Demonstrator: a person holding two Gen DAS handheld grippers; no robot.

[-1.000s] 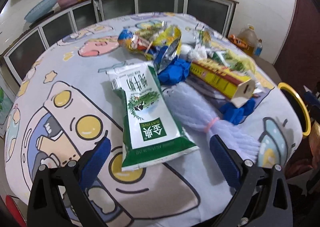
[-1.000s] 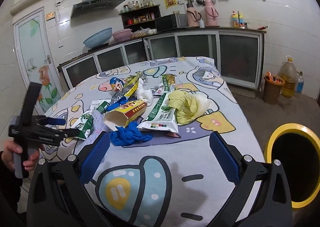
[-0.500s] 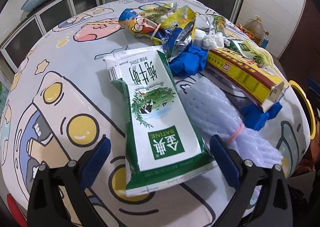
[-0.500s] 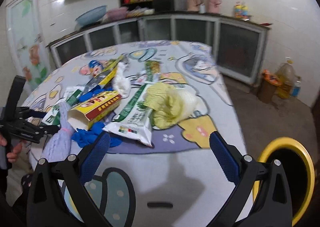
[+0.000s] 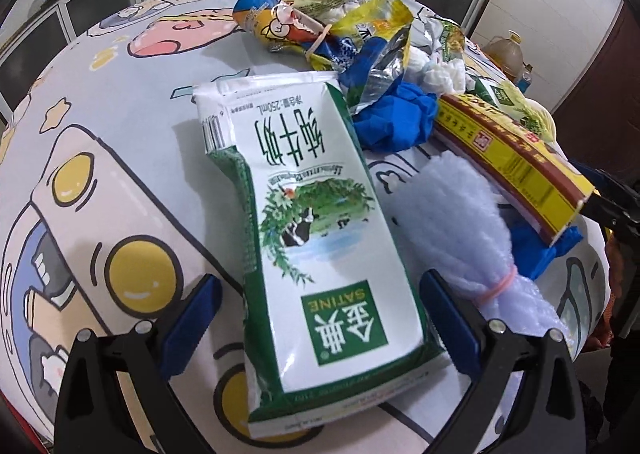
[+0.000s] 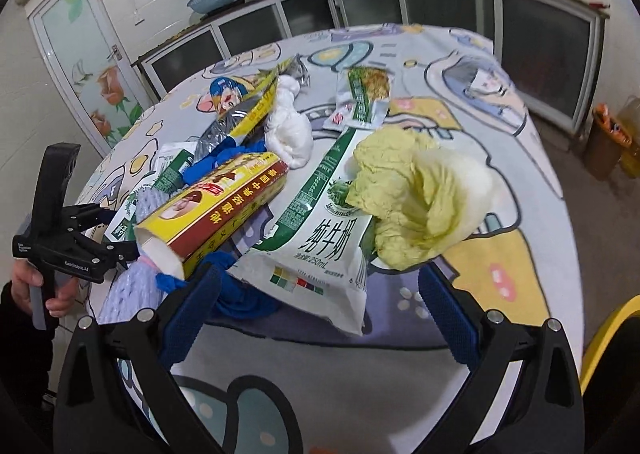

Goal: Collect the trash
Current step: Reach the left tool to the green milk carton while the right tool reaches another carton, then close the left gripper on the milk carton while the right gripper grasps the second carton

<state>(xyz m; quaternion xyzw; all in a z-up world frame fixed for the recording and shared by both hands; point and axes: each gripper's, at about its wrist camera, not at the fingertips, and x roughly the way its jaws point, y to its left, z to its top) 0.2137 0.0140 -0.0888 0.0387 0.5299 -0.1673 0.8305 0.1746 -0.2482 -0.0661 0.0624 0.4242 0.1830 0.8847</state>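
Green-and-white flattened milk carton (image 5: 320, 238) lies on the cartoon-print desk (image 5: 120, 133) between the spread left tongs (image 5: 320, 318); right tongs (image 6: 318, 314), also spread, hover before a second milk pouch (image 6: 320, 238).

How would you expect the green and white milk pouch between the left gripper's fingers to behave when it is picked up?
The milk pouch lies flat and creased, so it is probably empty, light and floppy. Its glossy film may slip between the open left gripper's fingers, and the free end would likely droop.

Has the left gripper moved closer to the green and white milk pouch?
Yes. The left gripper has advanced; its open jaws now flank the green and white milk pouch.
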